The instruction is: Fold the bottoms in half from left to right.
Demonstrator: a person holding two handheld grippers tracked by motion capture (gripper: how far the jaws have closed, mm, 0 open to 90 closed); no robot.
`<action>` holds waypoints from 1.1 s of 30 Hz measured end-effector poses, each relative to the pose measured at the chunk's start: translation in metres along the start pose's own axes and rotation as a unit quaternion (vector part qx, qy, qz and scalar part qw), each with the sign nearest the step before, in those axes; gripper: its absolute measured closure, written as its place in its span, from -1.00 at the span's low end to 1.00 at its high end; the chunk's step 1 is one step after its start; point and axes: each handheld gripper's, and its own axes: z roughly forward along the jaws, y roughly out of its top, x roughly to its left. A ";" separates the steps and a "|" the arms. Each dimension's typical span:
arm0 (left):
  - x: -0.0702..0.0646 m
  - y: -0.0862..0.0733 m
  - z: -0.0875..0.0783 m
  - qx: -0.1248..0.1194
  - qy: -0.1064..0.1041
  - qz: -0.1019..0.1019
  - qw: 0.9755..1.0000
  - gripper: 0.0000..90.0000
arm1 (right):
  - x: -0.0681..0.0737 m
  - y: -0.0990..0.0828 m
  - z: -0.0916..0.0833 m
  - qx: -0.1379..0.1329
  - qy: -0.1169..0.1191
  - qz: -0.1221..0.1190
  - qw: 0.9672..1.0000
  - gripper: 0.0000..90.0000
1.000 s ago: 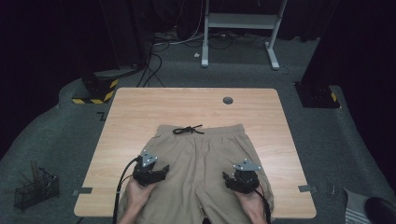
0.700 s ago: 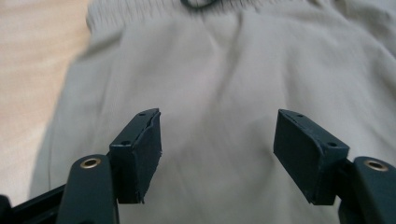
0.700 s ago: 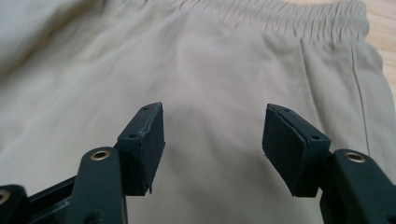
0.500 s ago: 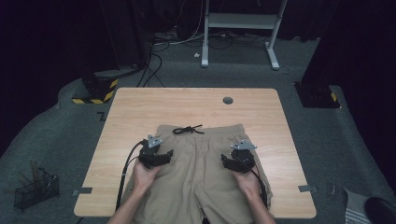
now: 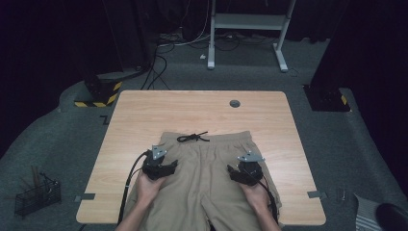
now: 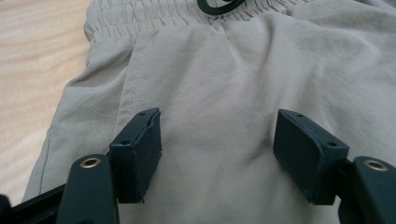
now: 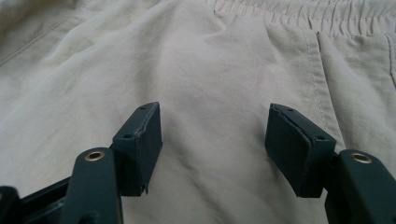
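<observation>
Shorts (image 5: pixel 207 178) flat, both claws open above

Left gripper (image 5: pixel 161 166): black body, grey three-cornered plate on top, thick black cable trailing from its rear. Two dark rectangular pads (image 6: pixel 137 154), each with small screw holes in its top edge, on black arms with brass-ringed holes.
Right gripper (image 5: pixel 244 172): same black build, grey plate, black cable, matching pads (image 7: pixel 140 147).
Forearms: bare, no sleeves.

shorts (image 5: pixel 207 178) legs: cut off at bottom edge | forearms: cut off there
</observation>
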 end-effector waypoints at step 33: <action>0.053 0.015 0.004 0.049 0.026 -0.035 0.998 -0.19 | -0.001 0.008 0.008 -0.001 0.011 0.004 1.000 -0.08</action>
